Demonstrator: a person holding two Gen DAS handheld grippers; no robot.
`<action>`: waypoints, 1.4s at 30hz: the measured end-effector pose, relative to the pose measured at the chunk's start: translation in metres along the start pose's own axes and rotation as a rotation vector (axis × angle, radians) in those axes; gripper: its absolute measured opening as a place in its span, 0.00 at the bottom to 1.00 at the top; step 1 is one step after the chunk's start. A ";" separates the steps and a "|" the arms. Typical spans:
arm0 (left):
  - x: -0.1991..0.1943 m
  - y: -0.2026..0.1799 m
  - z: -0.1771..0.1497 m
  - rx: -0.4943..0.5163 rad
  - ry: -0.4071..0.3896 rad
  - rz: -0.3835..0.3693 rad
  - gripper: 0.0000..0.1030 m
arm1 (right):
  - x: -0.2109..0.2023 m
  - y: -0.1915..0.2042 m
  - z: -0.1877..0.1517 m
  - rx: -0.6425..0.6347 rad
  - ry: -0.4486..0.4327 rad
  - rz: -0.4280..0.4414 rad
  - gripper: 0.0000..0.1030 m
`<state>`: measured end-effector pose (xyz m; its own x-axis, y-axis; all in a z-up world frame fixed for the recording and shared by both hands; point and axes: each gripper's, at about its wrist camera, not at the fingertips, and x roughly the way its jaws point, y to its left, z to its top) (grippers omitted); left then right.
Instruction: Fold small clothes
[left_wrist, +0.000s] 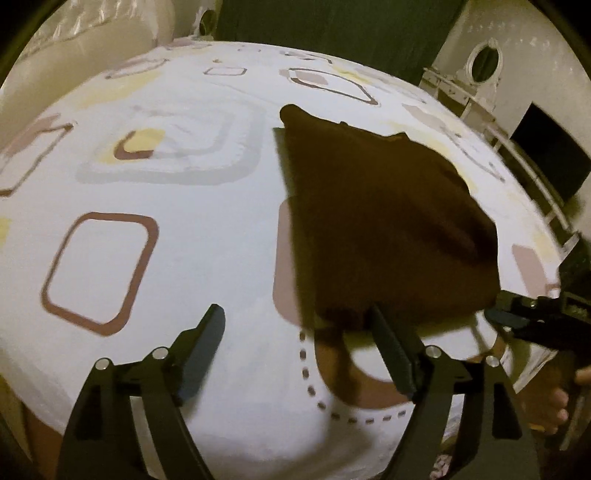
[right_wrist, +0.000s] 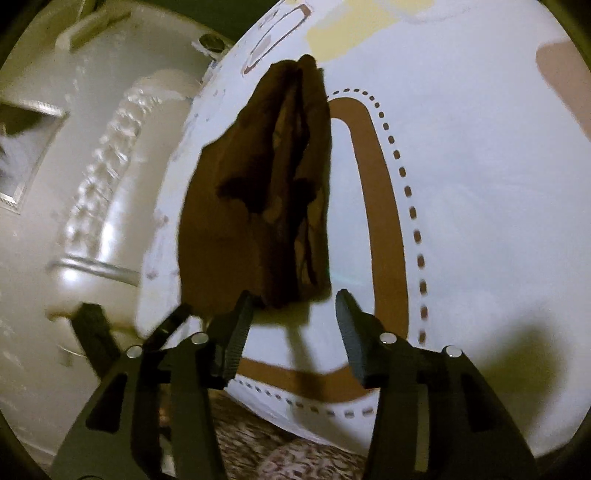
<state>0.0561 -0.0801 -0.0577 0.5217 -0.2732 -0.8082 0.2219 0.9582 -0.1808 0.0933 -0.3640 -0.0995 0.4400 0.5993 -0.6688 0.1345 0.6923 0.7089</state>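
- The brown garment (left_wrist: 384, 221) lies on the patterned bedsheet (left_wrist: 184, 229) in the left wrist view, right of centre, its near edge reaching down to the left gripper (left_wrist: 299, 347).
- The left gripper's fingers are spread wide; the right-hand finger (left_wrist: 391, 350) sits at the garment's near edge, though whether it touches the cloth cannot be told through the blur. Nothing lies between the fingers, so the tool grasps nothing.
- The right gripper (left_wrist: 517, 317) shows at the right edge of this view, near the garment's near-right corner; its state cannot be read from here.
- In the right wrist view the brown garment (right_wrist: 258, 199) looks already doubled, with layered edges running down its middle, and stretches away from the right gripper (right_wrist: 295, 325) along the bed's side.
- The right gripper's fingers stand apart and empty, just short of the cloth's near end, which suggests both tools are lined up on that end to pick it up for the next fold.
- A carpet (right_wrist: 266, 443) shows below the bed edge.
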 end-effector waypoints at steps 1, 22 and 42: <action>-0.001 -0.003 -0.001 0.009 -0.004 0.018 0.77 | -0.002 0.007 -0.005 -0.035 0.002 -0.047 0.46; -0.046 -0.020 -0.019 0.027 -0.074 0.171 0.83 | -0.020 0.098 -0.051 -0.374 -0.211 -0.437 0.65; -0.064 -0.032 -0.015 0.012 -0.103 0.109 0.83 | -0.023 0.109 -0.077 -0.360 -0.223 -0.458 0.68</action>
<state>0.0036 -0.0922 -0.0083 0.6248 -0.1752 -0.7609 0.1688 0.9818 -0.0874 0.0298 -0.2715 -0.0235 0.5884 0.1384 -0.7967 0.0626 0.9745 0.2155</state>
